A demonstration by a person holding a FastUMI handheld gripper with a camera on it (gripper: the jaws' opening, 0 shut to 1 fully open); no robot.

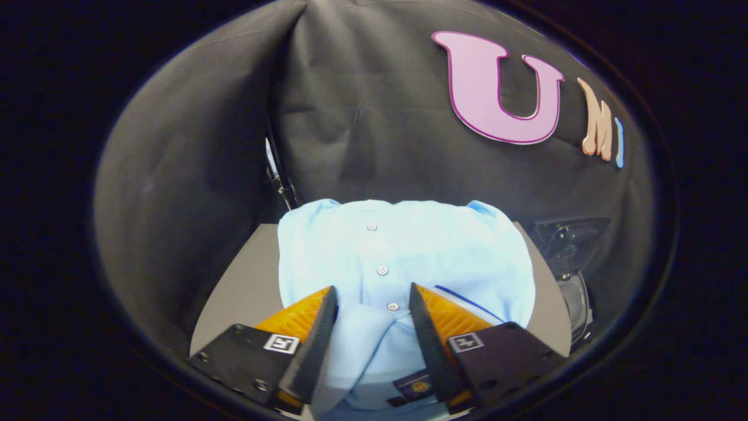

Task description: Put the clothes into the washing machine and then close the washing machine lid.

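On the grey table (234,292) lies a folded light blue shirt (444,257), spread flat with its collar end nearest the gripper (373,304) and its row of small buttons (382,270) running away toward the far side. The gripper hangs just above the near end of the shirt, its two fingers (312,327) set apart with a clear gap between them, and the collar and the nearest button sit in that gap. Neither finger can be seen pressing on the cloth; whether their tips touch it cannot be told. A dark label (416,386) shows on the inside of the collar, close in between the fingers. A thin dark blue line (467,301) crosses the shirt just to the right of the right finger. Beyond the shirt the black cloth wall (362,117) of the booth rises in folds. To the right of the table, low down and beside the shirt's right edge, a dark machine (570,257) with a glossy, see-through part stands partly in shadow, its details hard to make out. At the far left corner of the shirt a thin dark stand (280,175) leans against the wall.
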